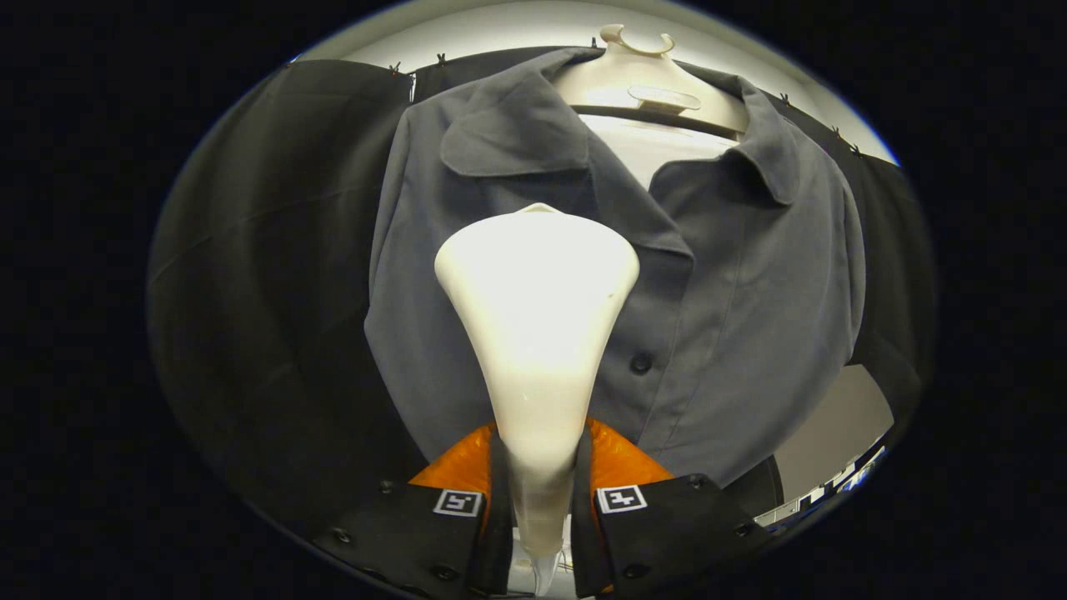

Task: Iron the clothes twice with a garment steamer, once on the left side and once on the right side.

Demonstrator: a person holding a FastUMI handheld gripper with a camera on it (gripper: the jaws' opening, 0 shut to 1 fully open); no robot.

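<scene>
Tongs (540,500): clamped on steamer (538,333) neck, lower centre.
Steamer head: against grey shirt (733,333) (hung on hanger (638,83)), frame centre.

1. The garment steamer (538,333) stands between the two fingers of the gripper (540,500), both of which press on its neck, and its wide head rises beyond them.
2. The shirt (717,333) hangs just behind the steamer head, which lies over the shirt's left-hand panel, left of the button (640,363).
3. The shirt sits on a hanger (642,79), whose hook is above the collar.
4. The booth's wall (267,292) hangs behind the shirt, on both sides.
</scene>
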